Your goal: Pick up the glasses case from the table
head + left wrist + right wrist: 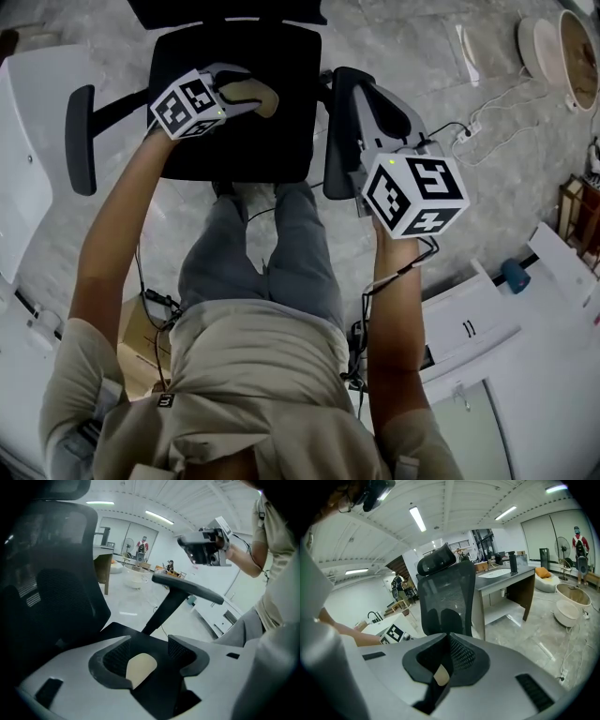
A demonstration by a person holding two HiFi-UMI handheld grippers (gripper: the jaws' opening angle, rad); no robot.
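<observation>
The left tool [255, 92] hangs over the seat of the black mesh office chair [244, 150], its jaws partly apart with nothing gripped between them. The right tool [345, 82] hangs above the chair's right-hand edge, jaws closed together and empty. The glasses case appears in no view.

The chair [234, 141] stands before the person's legs [272, 253], with its backrest [225, 11] on the far side. The left gripper [258, 94] is over the seat's left part. The right gripper [345, 84] is above the right armrest [334, 173]. On the floor right of the chair lies a power strip [466, 134], with basins [539, 42] beyond it. A cabinet [469, 328] stands at the person's right and a box [141, 337] at their left.
</observation>
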